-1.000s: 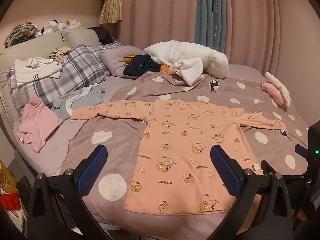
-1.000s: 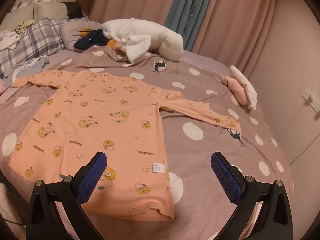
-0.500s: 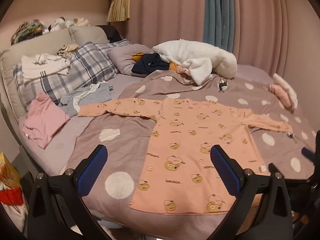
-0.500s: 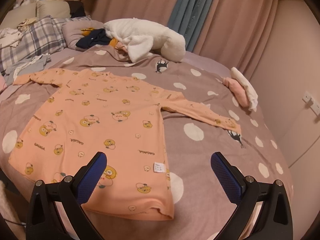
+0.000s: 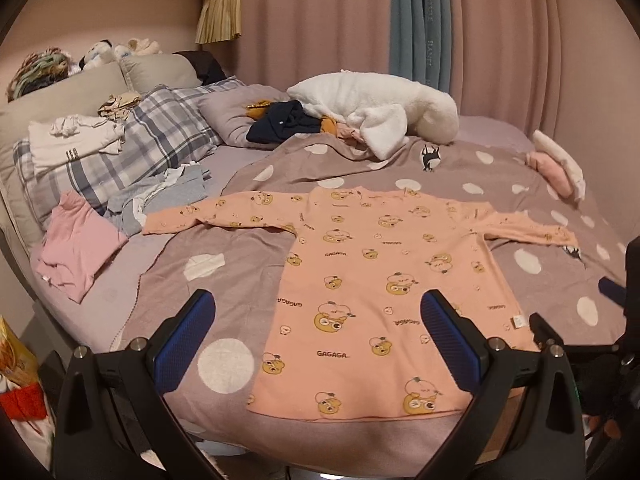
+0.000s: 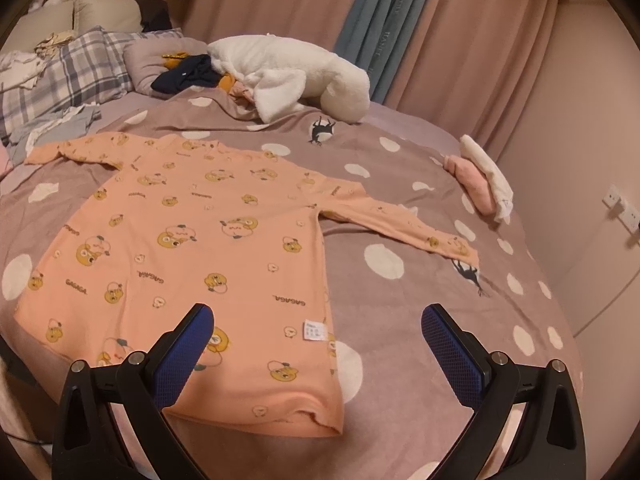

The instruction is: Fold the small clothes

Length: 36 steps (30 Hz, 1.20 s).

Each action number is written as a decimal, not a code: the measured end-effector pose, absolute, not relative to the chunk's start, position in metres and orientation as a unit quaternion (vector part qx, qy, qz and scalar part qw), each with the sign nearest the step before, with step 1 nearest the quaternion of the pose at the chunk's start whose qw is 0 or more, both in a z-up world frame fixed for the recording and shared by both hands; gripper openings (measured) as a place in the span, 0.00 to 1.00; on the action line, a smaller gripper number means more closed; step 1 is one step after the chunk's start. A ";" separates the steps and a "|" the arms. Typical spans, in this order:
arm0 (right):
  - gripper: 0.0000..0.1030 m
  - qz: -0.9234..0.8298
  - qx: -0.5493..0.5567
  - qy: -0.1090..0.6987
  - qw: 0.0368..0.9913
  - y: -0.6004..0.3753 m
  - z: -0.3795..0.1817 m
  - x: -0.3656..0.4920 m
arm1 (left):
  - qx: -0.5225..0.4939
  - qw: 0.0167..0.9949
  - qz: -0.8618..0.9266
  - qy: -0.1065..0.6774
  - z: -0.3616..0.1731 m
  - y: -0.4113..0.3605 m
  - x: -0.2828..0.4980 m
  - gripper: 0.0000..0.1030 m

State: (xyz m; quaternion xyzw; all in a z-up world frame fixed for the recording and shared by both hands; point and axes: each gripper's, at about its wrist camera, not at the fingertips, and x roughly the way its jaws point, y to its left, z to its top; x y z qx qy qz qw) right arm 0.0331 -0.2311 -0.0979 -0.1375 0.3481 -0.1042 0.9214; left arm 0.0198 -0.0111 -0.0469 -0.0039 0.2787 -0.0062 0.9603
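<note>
Mauve fabric with white polka dots covers most of the bed: a blanket spread flat from the foot up toward the pillows. Pink curtains hang behind the bed, with a blue-grey curtain panel between them.

Spread open on the blanket, near the foot of the bed, lies the peach long-sleeved shirt, printed with yellow bears and the word GAGAGA. Both sleeves are stretched out to the sides, the hem faces the cameras, and a small white care label shows near its right side seam.

A white fluffy blanket is heaped at the far end of the bed, touching a dark navy garment that rests on a grey pillow. A plaid pillow sits to the left, with white clothes piled on it. Nearer the left edge lie a crumpled grey garment and a pink garment. A folded pink and white piece sits near the right edge.

The left gripper hovers above the hem end of the shirt, its 2 blue-padded fingers spread wide and empty. The right gripper hangs over the shirt's lower right corner, fingers equally wide, gripping nothing.
</note>
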 end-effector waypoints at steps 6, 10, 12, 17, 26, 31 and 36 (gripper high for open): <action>1.00 -0.106 -0.140 0.351 0.920 -0.233 -0.099 0.031 | 0.021 0.961 0.012 0.276 -0.047 -0.018 0.021 1.00; 1.00 -0.104 -0.136 0.356 0.919 -0.233 -0.101 0.033 | 0.014 0.960 0.010 0.278 -0.048 -0.016 0.022 1.00; 1.00 -0.103 -0.139 0.359 0.917 -0.232 -0.102 0.033 | 0.012 0.960 0.011 0.278 -0.048 -0.016 0.022 1.00; 1.00 -0.102 -0.148 0.359 0.916 -0.230 -0.104 0.033 | -0.001 0.959 0.008 0.282 -0.048 -0.014 0.023 1.00; 1.00 -0.102 -0.143 0.363 0.915 -0.231 -0.104 0.032 | 0.007 0.959 0.017 0.284 -0.049 -0.016 0.023 1.00; 1.00 -0.088 -0.136 0.367 0.916 -0.231 -0.105 0.032 | 0.001 0.959 0.014 0.284 -0.049 -0.015 0.022 1.00; 1.00 -0.085 -0.137 0.368 0.916 -0.228 -0.107 0.032 | -0.004 0.960 0.020 0.281 -0.049 -0.015 0.021 1.00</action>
